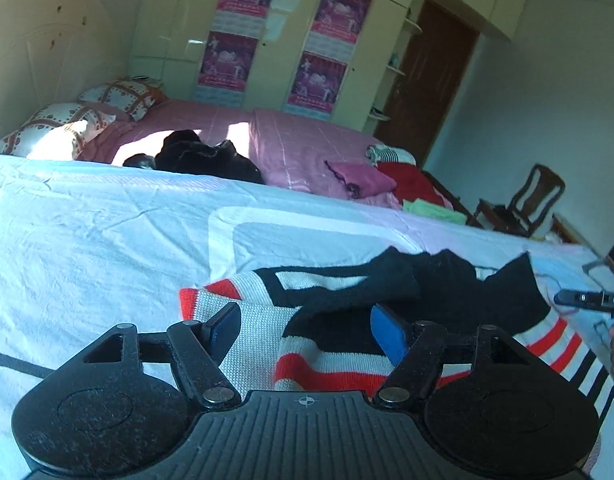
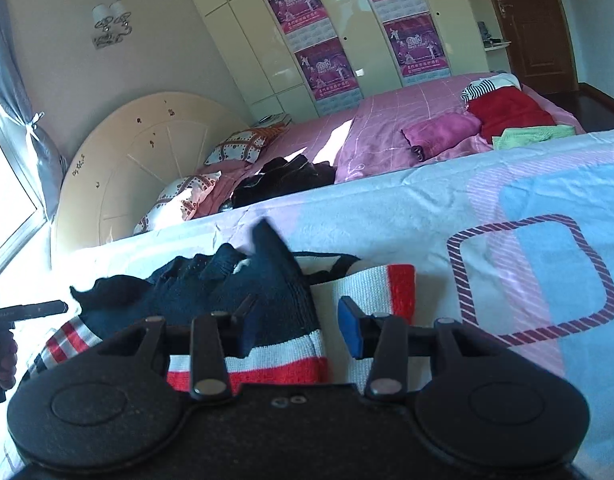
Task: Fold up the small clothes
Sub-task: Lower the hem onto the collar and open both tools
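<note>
A small knitted sweater, black with white and red stripes, lies rumpled on a light blue patterned sheet. It also shows in the right wrist view. My left gripper is open, its blue pads on either side of the sweater's left striped part, low over it. My right gripper is open over the sweater's right striped edge. The tip of the right gripper shows at the right edge of the left view; the left gripper shows at the left edge of the right view.
A pink bed stands behind the sheet, with a black garment, pink, red and green folded clothes and pillows. A wardrobe, a brown door and a wooden chair stand beyond.
</note>
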Motion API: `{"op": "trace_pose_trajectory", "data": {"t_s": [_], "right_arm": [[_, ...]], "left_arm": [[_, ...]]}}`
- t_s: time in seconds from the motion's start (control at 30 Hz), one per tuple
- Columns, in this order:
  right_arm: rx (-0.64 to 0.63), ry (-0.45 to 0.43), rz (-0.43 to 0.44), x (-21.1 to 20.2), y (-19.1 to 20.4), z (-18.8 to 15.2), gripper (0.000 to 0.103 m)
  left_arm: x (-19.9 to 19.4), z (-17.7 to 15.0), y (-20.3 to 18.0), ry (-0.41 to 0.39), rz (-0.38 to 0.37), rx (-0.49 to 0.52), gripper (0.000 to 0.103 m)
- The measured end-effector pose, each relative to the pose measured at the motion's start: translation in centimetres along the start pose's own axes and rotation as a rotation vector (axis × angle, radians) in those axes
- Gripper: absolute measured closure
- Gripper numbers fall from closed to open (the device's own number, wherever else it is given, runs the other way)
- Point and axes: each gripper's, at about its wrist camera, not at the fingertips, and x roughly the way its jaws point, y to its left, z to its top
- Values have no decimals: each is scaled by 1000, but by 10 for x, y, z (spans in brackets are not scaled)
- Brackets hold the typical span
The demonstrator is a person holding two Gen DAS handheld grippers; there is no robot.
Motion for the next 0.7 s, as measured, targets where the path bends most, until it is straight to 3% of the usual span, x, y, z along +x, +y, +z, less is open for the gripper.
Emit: {"op": "trace_pose_trajectory", "data": {"t_s": [0.17, 0.3, 0.33, 0.37, 0.5, 0.57, 0.63, 0.7], "right_arm": [[-52, 13, -11, 18, 9, 12, 60], [-93, 50, -44, 40, 11, 19, 61], [-100, 60, -43, 45, 12, 20, 61], [-104, 69, -33, 50, 12, 21, 61], [-131, 104, -32, 64, 14, 21, 66], [-147, 110, -42, 66, 16, 20, 69], [-168, 104, -55, 66, 20, 18, 97], [-169, 71, -56, 61, 22, 19, 97]], "left_arm": [[15, 12, -14, 42, 10, 87, 32], [35, 18, -13, 84, 21, 73, 32], [39, 19, -13, 97, 12, 72, 36], [43, 20, -13, 114, 4, 69, 47], [52, 19, -16, 138, -10, 63, 66], [52, 20, -16, 137, -21, 56, 86], [48, 18, -17, 112, -25, 58, 97], [42, 18, -20, 59, -19, 64, 98]]}}
